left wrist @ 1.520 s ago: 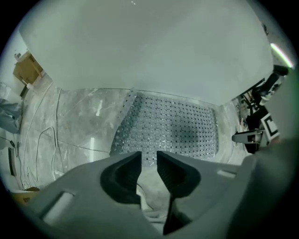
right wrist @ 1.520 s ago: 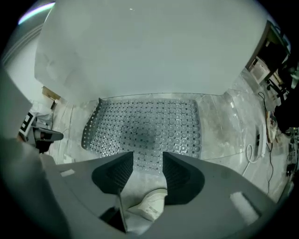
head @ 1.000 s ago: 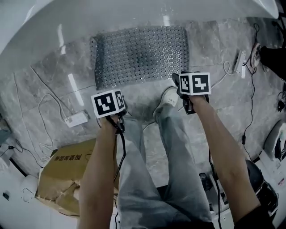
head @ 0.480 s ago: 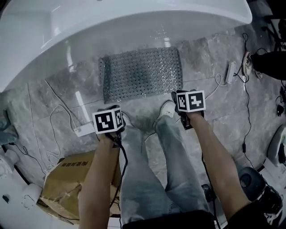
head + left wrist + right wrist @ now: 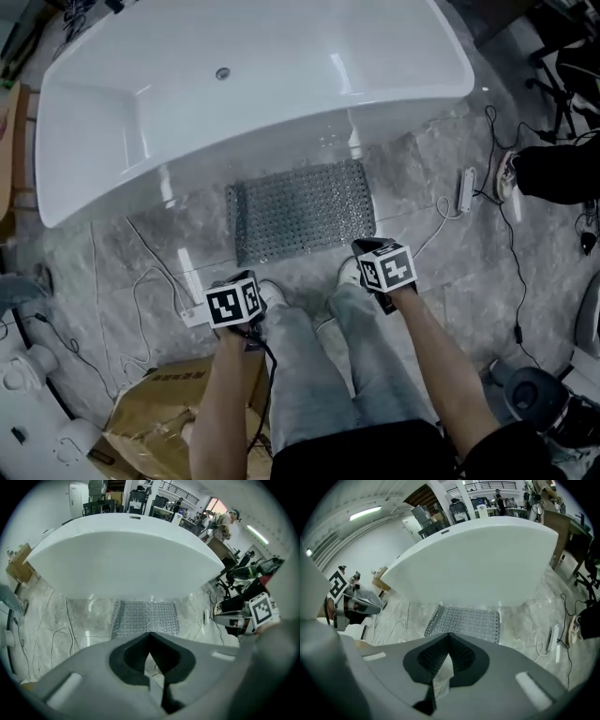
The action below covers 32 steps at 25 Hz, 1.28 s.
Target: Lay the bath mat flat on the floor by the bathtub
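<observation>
The grey studded bath mat (image 5: 302,211) lies flat on the marble floor against the side of the white bathtub (image 5: 253,84). It also shows in the left gripper view as the mat (image 5: 145,618) and in the right gripper view as the mat (image 5: 466,620), well beyond both sets of jaws. My left gripper (image 5: 239,298) hangs high above the floor on the near side of the mat's left corner, shut and empty. My right gripper (image 5: 380,264) hangs near the mat's right corner; its jaws have just closed with nothing between them.
The person's legs and white shoes (image 5: 349,274) stand between the grippers, just short of the mat. A cardboard box (image 5: 155,412) lies at lower left. A white power strip (image 5: 466,190) and loose cables (image 5: 141,281) lie on the floor. Dark equipment (image 5: 553,173) stands at the right.
Both grippers have risen away from the floor and the view has pulled back, so the whole tub shows. The mat stays flat where it lay.
</observation>
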{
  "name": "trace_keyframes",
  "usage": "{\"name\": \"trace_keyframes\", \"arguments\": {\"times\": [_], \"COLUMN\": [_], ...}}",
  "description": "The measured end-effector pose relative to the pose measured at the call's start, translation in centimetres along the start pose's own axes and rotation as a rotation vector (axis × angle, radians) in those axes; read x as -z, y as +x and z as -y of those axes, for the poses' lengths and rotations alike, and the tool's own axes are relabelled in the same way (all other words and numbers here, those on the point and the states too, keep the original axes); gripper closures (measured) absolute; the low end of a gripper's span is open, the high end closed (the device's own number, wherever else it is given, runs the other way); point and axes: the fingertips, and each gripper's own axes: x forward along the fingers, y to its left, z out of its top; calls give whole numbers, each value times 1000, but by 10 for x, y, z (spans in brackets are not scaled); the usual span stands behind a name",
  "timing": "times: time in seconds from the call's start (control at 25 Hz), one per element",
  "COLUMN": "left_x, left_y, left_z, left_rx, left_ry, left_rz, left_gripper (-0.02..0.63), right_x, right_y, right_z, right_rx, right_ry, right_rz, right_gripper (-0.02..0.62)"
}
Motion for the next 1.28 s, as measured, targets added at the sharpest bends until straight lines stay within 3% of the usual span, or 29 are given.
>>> {"name": "trace_keyframes", "arguments": {"times": [0.56, 0.72, 0.84, 1.04, 1.28], "left_x": [0, -8, -36, -43, -80], "left_y": [-130, -171, -200, -236, -286], "left_z": [65, 87, 97, 111, 150], "left_rx": [-6, 14, 9, -6, 55], "left_ry": [-105, -132, -156, -247, -191], "left_rz": [194, 294, 400, 495, 641], "left_gripper": [603, 603, 603, 603, 603], "right_x": [-41, -51, -90, -127, -189], "right_y": [-140, -178, -209, -260, -338], "right_z": [-32, -38, -43, -65, -104], "right_rx": [-93, -109, -144, -172, -205], "right_ry": [68, 61, 35, -28, -178], "right_rz": [234, 284, 378, 483, 640], "right_gripper": [592, 592, 592, 591, 589]}}
